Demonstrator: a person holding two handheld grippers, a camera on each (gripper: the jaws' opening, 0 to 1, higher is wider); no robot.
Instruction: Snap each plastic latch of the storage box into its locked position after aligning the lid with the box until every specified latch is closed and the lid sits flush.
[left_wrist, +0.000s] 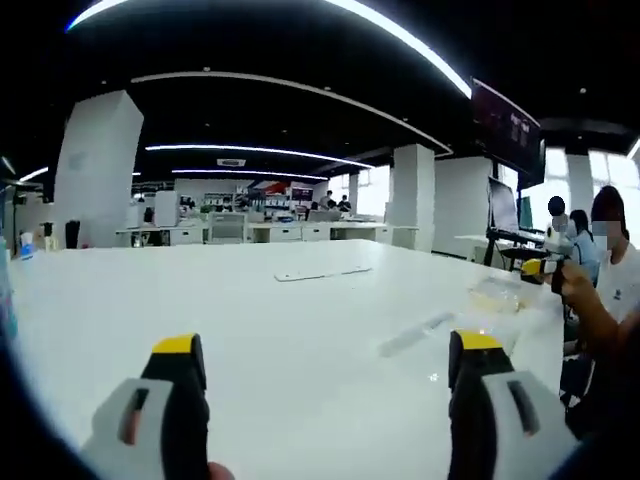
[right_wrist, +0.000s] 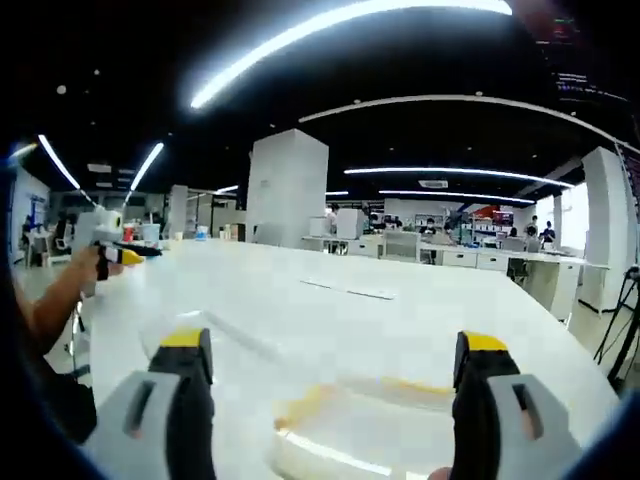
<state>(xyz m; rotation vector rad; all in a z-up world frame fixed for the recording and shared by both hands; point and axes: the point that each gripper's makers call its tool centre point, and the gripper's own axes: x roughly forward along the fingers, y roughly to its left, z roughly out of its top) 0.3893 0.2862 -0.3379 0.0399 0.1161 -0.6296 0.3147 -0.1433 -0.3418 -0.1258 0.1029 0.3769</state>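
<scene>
Both views low across white table (left_wrist: 300, 330)

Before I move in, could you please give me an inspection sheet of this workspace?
Surface: white table, glossy.
Job's things: clear storage box in front of the right gripper's fingers, ungripped; clear flat piece, perhaps the lid, lying apart.
Clutter: flat white strip mid-table.
Grippers: left gripper open, empty; right gripper open, empty.
Cables: nothing seen.
Surroundings: open office, white pillar, desks, seated person.
</scene>
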